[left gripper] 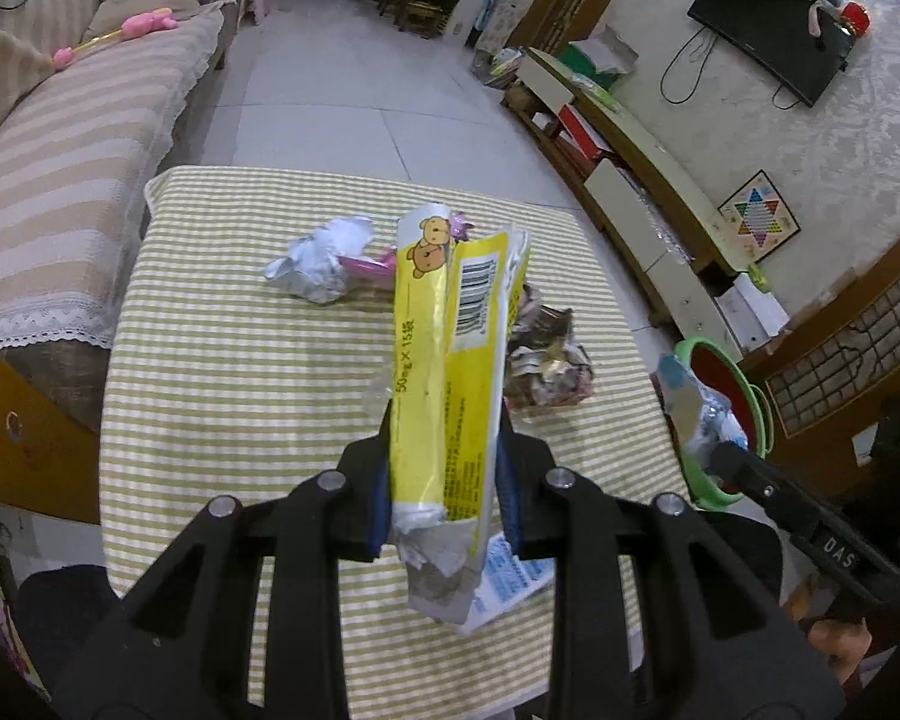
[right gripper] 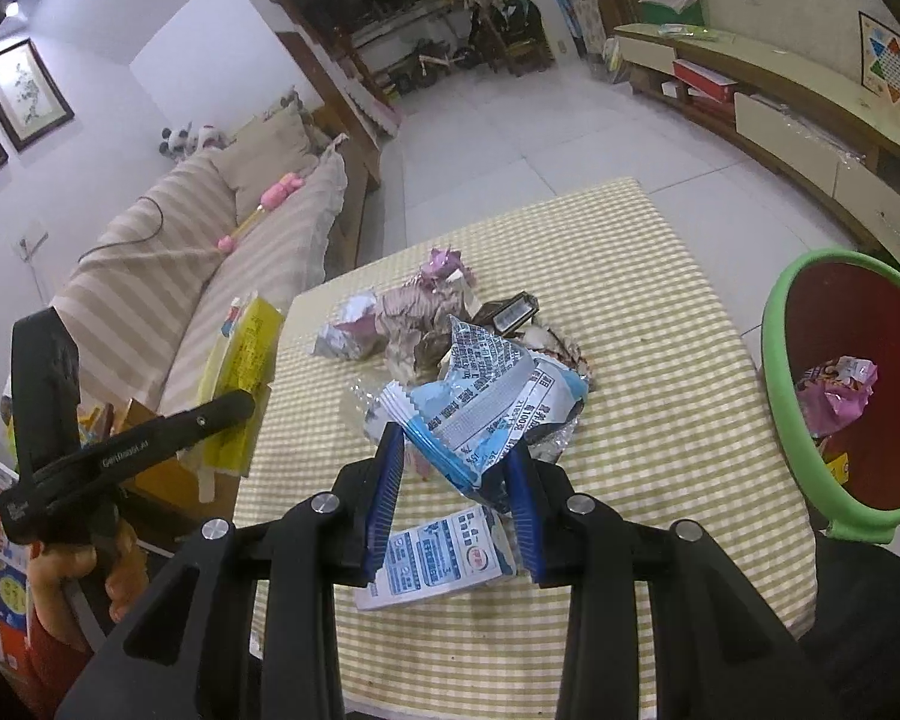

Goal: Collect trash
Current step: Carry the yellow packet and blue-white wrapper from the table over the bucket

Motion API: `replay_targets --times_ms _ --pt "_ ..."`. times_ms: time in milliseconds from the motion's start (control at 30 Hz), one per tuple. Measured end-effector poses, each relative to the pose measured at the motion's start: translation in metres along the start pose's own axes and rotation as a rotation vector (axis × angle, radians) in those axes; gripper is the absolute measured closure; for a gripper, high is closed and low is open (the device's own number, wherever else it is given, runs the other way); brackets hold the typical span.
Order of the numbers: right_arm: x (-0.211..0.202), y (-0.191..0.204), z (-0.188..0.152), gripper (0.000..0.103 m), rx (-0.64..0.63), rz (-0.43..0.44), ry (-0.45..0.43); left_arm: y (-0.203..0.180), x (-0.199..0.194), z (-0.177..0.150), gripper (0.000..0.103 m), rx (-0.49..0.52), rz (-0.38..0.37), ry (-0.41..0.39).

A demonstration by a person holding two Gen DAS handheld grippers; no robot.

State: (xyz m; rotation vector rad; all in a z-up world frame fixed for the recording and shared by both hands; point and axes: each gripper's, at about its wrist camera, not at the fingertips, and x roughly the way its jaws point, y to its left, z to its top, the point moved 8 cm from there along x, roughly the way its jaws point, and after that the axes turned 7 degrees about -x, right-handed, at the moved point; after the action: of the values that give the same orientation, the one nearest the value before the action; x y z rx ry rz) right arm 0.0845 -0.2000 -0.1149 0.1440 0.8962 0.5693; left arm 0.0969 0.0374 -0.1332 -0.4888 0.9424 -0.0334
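My left gripper (left gripper: 444,420) is shut on a long yellow bear-print wrapper (left gripper: 444,354) and holds it above the checked tablecloth (left gripper: 210,360). It also shows in the right wrist view (right gripper: 246,360). My right gripper (right gripper: 456,444) is shut on a blue and white snack wrapper (right gripper: 480,408), held above the table. In the left wrist view that wrapper (left gripper: 699,414) hangs near the bin. A green-rimmed red bin (right gripper: 774,324) stands right of the table with a pink wrapper (right gripper: 834,396) inside. Crumpled wrappers (right gripper: 414,318) lie mid-table.
A flat blue and white packet (right gripper: 426,564) lies near the table's front edge. A striped sofa (left gripper: 60,168) runs along the left. A low TV cabinet (left gripper: 648,180) lines the right wall. Tiled floor (left gripper: 360,90) lies beyond the table.
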Motion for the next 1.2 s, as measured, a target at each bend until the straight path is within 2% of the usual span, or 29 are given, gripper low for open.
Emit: replay_targets --times_ms 600,1200 --pt "-0.017 -0.029 0.003 0.070 0.062 -0.021 -0.041 -0.049 0.019 -0.022 0.076 0.097 -0.052 0.065" --pt "-0.032 -0.077 0.006 0.070 0.144 -0.083 -0.077 -0.092 0.038 -0.020 0.076 0.178 -0.078 0.085"
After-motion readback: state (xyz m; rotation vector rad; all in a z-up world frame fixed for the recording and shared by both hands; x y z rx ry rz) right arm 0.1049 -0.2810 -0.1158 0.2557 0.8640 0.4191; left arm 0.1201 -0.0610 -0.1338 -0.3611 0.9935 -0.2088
